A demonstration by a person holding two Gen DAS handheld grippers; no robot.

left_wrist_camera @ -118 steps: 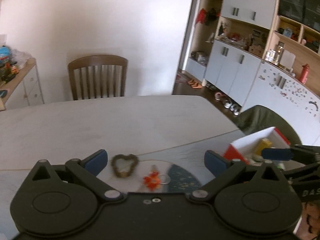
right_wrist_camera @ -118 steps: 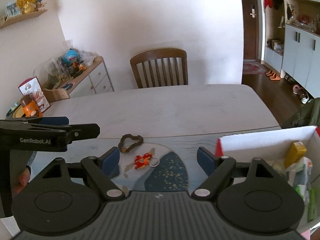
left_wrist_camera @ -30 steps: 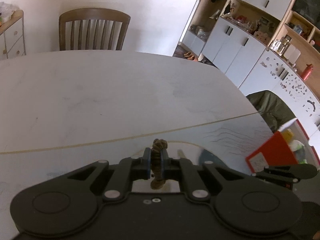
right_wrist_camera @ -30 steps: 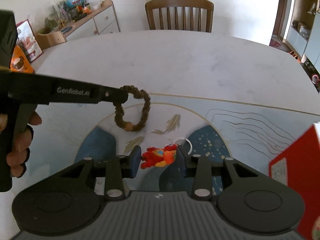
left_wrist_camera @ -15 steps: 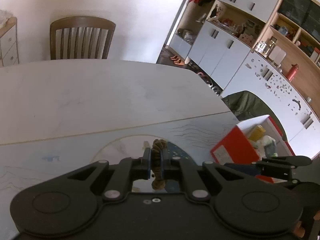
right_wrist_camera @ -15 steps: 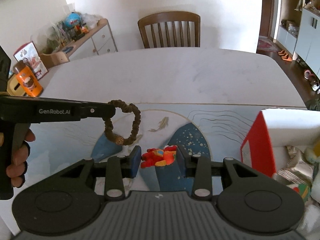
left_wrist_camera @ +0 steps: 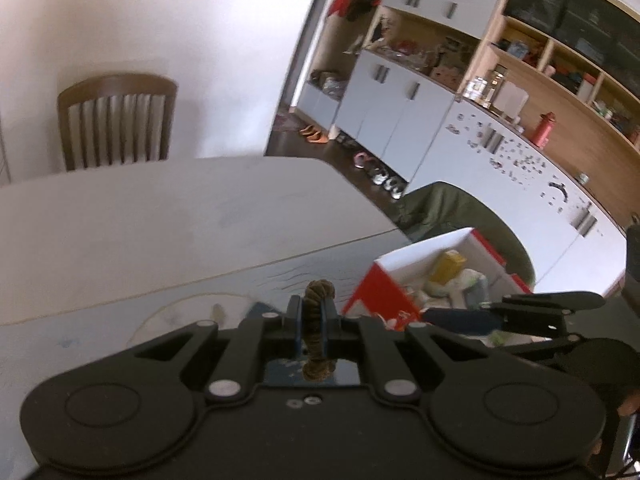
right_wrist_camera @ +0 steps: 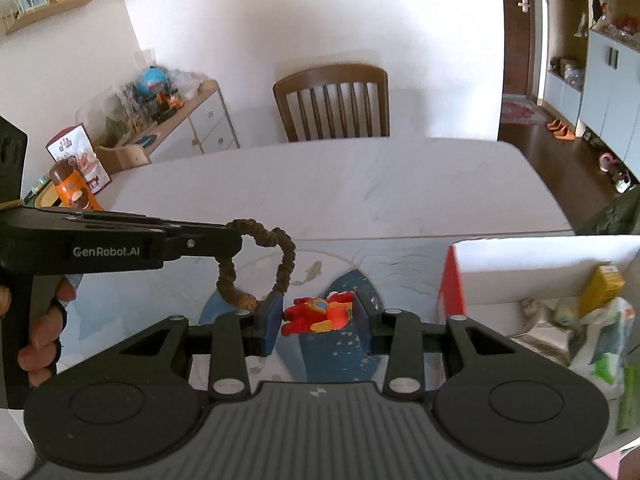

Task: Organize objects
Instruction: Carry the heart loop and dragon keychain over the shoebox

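Observation:
My left gripper (left_wrist_camera: 313, 326) is shut on a brown braided hair loop (left_wrist_camera: 316, 334), held above the patterned mat. From the right wrist view the same loop (right_wrist_camera: 286, 258) hangs from the left gripper (right_wrist_camera: 230, 240), which reaches in from the left. My right gripper (right_wrist_camera: 318, 316) is shut on a small red and orange toy figure (right_wrist_camera: 320, 312), lifted off the mat. A red and white box (right_wrist_camera: 454, 284) with several items inside stands at the right; it is also in the left wrist view as the box (left_wrist_camera: 380, 288), with the right gripper (left_wrist_camera: 460, 314) just in front of it.
A blue and white patterned mat (right_wrist_camera: 332, 354) covers the near part of the white table (right_wrist_camera: 320, 188). A wooden chair (right_wrist_camera: 332, 104) stands at the far side. A sideboard (right_wrist_camera: 192, 120) with clutter is at the left, and an orange bottle (right_wrist_camera: 74, 188) stands near the table's left edge.
Both grippers have risen and swung right toward the box, each still holding its object. The box now shows more fully in both views.

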